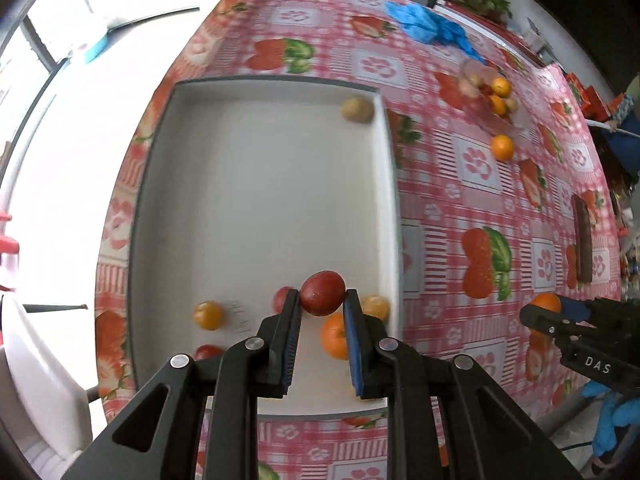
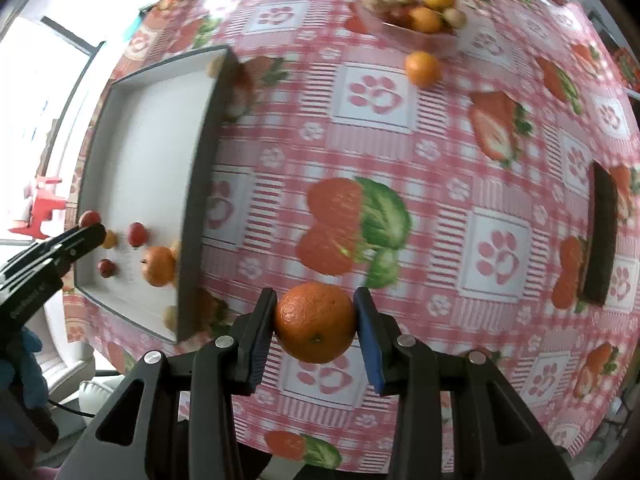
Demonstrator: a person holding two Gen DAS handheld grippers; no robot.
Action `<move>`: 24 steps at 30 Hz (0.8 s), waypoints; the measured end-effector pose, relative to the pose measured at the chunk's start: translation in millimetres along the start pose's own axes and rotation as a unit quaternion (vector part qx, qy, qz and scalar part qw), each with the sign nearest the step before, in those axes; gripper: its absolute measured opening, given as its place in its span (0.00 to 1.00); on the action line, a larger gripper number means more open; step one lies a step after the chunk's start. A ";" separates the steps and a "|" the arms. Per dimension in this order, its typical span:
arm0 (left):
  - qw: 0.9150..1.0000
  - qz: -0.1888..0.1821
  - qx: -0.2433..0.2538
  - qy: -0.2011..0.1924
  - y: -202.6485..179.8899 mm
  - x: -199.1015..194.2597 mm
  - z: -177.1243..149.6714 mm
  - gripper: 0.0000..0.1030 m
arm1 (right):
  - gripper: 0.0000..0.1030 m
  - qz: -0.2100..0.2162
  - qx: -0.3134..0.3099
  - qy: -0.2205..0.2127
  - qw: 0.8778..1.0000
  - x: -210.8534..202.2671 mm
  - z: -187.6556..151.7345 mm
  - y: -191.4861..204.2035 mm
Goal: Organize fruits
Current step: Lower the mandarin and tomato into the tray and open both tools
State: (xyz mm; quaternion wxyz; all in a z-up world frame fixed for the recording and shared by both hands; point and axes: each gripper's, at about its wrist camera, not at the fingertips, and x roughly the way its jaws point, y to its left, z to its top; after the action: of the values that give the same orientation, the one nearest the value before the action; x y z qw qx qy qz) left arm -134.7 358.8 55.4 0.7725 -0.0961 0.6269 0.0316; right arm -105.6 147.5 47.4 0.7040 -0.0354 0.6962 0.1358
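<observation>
Red and round, a small apple-like fruit (image 1: pixel 322 293) is sitting pinched between the pads of the left tool (image 1: pixel 322 308), which is hanging over the near end of the white tray (image 1: pixel 384 184). The right tool (image 2: pixel 316 320) is closing narrowly on an orange (image 2: pixel 315 323) above the tabletop (image 2: pixel 440 184), beside the tray's right wall. Sorting is looking partly done: several small red and orange fruits are lying at the tray's near end and a brownish one (image 1: pixel 357 109) in its far corner, while a clear bowl (image 2: pixel 408 30) of mixed fruit and a loose orange (image 2: pixel 422 68) are waiting farther off. Pink strawberry-print cloth is covering the tabletop; bright windows are glaring on the left.
</observation>
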 end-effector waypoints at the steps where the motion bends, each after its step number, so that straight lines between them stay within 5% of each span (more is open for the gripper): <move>1: 1.000 0.002 -0.004 0.000 5.3 -0.2 -1.0 0.22 | 0.41 0.001 -0.004 0.000 1.000 0.1 1.7 4.1; 24: 0.998 0.016 -0.051 0.019 58.6 12.3 -6.3 0.22 | 0.41 0.030 -0.081 0.012 0.996 8.1 36.7 88.7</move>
State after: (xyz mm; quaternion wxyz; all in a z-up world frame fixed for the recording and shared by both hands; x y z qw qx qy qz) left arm -148.1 414.1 35.8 0.7538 -0.1257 0.6408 0.0738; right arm -91.3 242.6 52.7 0.6864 -0.0732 0.6918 0.2119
